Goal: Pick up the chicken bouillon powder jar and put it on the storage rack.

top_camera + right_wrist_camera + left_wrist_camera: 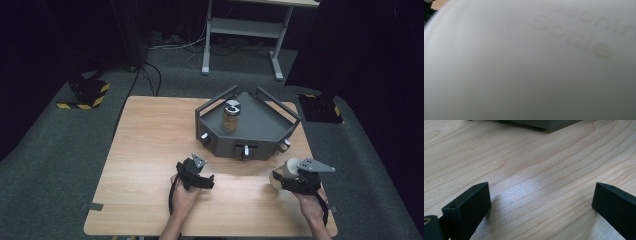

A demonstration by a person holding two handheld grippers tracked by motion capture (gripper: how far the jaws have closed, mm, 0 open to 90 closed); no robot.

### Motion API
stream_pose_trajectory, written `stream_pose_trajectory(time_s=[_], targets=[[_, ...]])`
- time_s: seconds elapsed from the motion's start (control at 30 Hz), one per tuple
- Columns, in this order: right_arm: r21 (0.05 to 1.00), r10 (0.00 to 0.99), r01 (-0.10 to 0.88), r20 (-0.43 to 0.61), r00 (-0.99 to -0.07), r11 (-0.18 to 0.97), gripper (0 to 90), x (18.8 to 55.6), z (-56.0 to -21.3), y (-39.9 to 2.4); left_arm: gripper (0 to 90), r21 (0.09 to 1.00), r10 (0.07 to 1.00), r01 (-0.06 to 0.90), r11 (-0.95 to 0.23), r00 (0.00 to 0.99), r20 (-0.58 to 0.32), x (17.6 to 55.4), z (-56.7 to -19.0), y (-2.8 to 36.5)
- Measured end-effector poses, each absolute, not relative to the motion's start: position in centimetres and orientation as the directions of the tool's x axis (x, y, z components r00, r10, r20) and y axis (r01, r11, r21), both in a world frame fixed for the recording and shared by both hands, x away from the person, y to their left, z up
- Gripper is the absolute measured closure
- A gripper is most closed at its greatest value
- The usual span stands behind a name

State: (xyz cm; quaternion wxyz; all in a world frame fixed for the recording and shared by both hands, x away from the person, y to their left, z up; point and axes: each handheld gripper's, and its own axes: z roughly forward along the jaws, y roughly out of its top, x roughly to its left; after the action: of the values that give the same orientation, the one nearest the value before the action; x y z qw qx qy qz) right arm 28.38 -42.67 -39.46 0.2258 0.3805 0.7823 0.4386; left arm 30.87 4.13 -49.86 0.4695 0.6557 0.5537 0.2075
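A wooden table (150, 150) fills the middle of the high view, a dark grey tray (265, 127) at its centre right holding an upright jar (231, 117). At lower right the right gripper (286, 179) pinches a white bottle (284, 172), which seems to lie tilted, long axis toward the frame's left. It should be kept level and squeezed firmly. At lower centre, the left gripper (196, 170) stands spread, empty.

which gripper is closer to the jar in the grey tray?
Left. The left gripper sits on the table just below-left of the jar in the tray; the right gripper, clamped on a white bottle, is farther off, below-right.
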Motion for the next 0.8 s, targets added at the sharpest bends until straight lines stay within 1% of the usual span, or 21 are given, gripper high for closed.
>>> stream_pose_trajectory(time_s=[0.8], targets=[[0.881,0.753,0.325,-0.051,-0.656,0.344,32.4,30.4,-33.8,-41.2,2.1,0.846,0.921,0.531,0.058,0.299,-0.251,30.9,-49.9,4.1]])
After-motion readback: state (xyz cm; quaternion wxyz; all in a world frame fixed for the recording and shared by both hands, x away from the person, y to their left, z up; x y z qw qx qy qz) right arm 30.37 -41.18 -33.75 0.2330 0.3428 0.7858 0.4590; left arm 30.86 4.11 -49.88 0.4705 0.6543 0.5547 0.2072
